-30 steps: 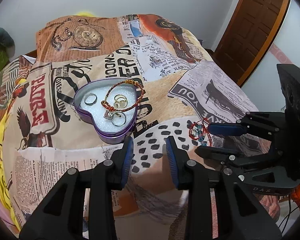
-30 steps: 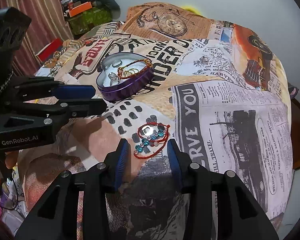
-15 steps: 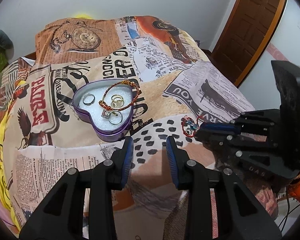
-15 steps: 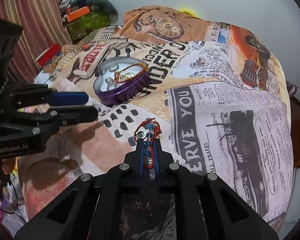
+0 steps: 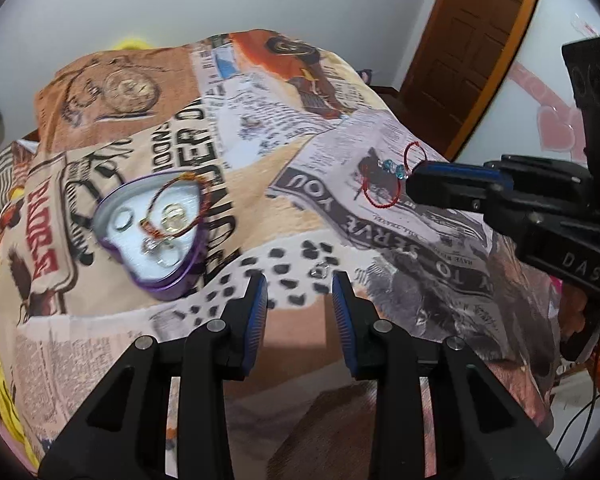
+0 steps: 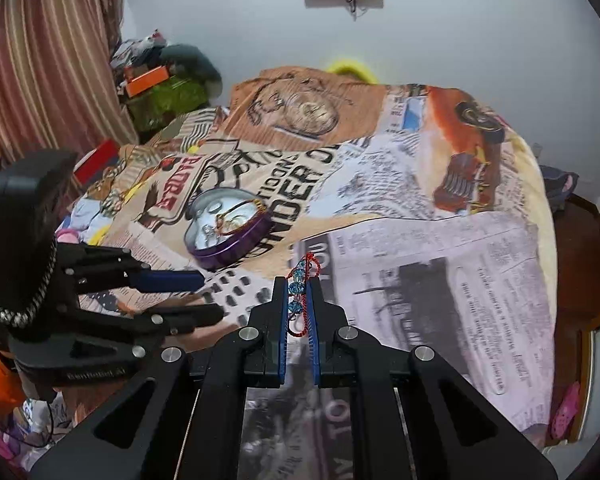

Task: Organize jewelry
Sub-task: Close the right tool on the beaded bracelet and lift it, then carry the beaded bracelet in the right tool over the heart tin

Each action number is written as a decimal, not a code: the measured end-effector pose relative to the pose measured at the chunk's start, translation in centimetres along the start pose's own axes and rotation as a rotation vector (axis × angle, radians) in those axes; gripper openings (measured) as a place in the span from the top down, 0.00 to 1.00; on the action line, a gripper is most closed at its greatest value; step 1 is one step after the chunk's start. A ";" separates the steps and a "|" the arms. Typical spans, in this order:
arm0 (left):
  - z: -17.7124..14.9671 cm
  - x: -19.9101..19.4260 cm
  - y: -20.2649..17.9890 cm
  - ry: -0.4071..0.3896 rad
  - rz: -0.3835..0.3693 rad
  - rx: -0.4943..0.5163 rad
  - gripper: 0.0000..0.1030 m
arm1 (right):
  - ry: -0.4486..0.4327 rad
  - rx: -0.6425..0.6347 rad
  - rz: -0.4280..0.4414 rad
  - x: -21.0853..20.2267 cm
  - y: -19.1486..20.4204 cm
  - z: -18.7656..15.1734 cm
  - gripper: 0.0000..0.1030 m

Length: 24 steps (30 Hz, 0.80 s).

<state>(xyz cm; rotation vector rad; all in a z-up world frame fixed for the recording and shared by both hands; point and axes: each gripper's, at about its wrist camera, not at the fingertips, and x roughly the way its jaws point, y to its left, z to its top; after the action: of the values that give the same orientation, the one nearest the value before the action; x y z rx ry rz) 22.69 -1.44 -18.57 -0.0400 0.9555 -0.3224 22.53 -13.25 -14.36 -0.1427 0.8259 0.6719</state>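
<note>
The red thread bracelet (image 6: 301, 292) with its blue beads sits pinched between my right fingers (image 6: 299, 300), low centre of the right view and clear of the bed (image 6: 440, 272); in the left view it dangles at centre right, off the fingertips. My left fingers (image 5: 299, 304) stand spread, with nothing between them, at the bottom of their own frame.

The purple heart-shaped tin (image 5: 156, 228) lies centre left in the left view, lid off, with bare patterned cover all round it and between it and both pairs of fingers. The bed's edge falls away at the right of the right view.

Inside the tin I make out an orange bracelet (image 5: 176, 204) and a few rings (image 5: 172, 216), but blur smears them, and I cannot tell them apart cleanly. A small clear thing (image 5: 320, 270) on the spotted patch near my left fingertips is too blurred to name.

A second ago the bracelet lay on the cover between my spread right fingers; now they are pressed on it and it is off the cover.
</note>
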 end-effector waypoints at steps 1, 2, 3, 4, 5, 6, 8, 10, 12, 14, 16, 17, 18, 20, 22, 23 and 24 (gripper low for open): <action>0.2 0.3 -0.3 0.003 -0.002 0.009 0.68 | 0.000 0.006 0.000 -0.1 -0.2 -0.1 0.93; 0.2 0.6 -0.5 0.006 -0.003 0.015 0.68 | 0.002 0.012 0.000 -0.1 -0.5 -0.2 0.93; 0.3 0.9 -0.7 0.011 -0.005 0.019 0.68 | 0.002 0.017 -0.002 -0.1 -0.7 -0.4 0.93; 0.4 1.4 -0.9 0.019 -0.011 0.021 0.68 | 0.001 0.021 -0.004 0.0 -0.8 -0.5 0.93; 0.4 1.7 -1.0 0.024 -0.012 0.020 0.68 | 0.002 0.025 -0.005 0.1 -1.1 -0.6 0.93; 0.4 2.2 -1.2 0.035 -0.010 0.020 0.68 | 0.005 0.030 -0.004 0.1 -1.3 -0.8 0.93; 0.3 2.8 -1.4 0.039 0.007 0.034 0.73 | 0.009 0.038 -0.001 0.3 -1.5 -1.0 0.93; 0.3 3.0 -1.6 0.040 0.023 0.044 0.79 | 0.013 0.043 0.002 0.5 -1.7 -1.1 0.93; 0.4 3.2 -1.5 0.045 0.025 0.037 0.86 | 0.016 0.047 0.008 0.7 -1.7 -1.2 0.93; 0.3 3.3 -1.3 0.047 0.023 0.025 0.91 | 0.016 0.046 0.010 0.7 -1.6 -1.3 0.93; 0.3 3.3 -1.2 0.045 0.022 0.020 0.92 | 0.015 0.044 0.015 0.7 -1.3 -1.2 0.93; 0.3 3.2 -1.2 0.044 0.020 0.018 0.92 | 0.014 0.041 0.014 0.7 -1.2 -1.2 0.93; 0.3 3.1 -1.1 0.040 0.020 0.016 0.92 | 0.014 0.037 0.013 0.7 -1.0 -1.2 0.93; 0.1 2.7 -1.1 0.029 0.018 0.015 0.92 | 0.013 0.030 0.014 0.6 -0.8 -1.0 0.93; -0.1 2.1 -0.9 0.017 0.022 0.012 0.92 | 0.009 0.023 0.015 0.5 -0.6 -0.8 0.93; -0.2 1.8 -0.8 0.013 0.025 0.010 0.92 | 0.005 0.020 0.013 0.4 -0.5 -0.7 0.93; -0.3 1.5 -0.6 0.008 0.027 0.007 0.92 | 0.001 0.017 0.012 0.2 -0.4 -0.5 0.93</action>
<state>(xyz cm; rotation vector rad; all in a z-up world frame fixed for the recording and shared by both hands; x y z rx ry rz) 23.06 -2.45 -19.85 -0.0191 0.9616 -0.3009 22.56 -13.58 -14.91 -0.1229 0.8334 0.6765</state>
